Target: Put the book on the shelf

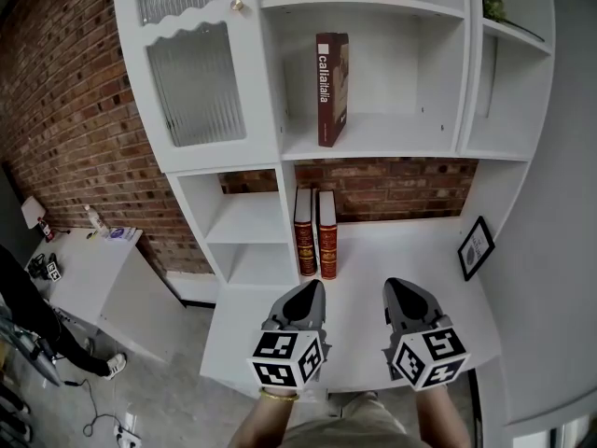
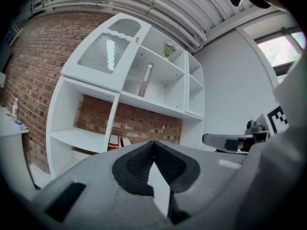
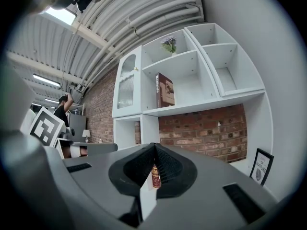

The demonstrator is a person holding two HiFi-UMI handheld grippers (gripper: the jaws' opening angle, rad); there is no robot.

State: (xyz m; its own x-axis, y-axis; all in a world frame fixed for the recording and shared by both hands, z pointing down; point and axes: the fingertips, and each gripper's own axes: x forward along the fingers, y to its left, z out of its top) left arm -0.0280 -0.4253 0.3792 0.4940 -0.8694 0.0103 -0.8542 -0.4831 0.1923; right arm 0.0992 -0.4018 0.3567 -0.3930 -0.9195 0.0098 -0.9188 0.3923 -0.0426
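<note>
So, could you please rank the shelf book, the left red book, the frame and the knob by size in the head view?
1. Shelf book: clearly the largest.
2. Left red book and frame: too close to rank, as the frame is seen at an angle.
3. Knob: the smallest.

left gripper (image 1: 307, 294), right gripper (image 1: 404, 293): jaws closed

Head view: from above and in front of the shelf unit (image 1: 401, 136), steeply downward. Gripper views: from low before it, tilted upward. Shared throughout: the upright book (image 1: 332, 90) on it.
</note>
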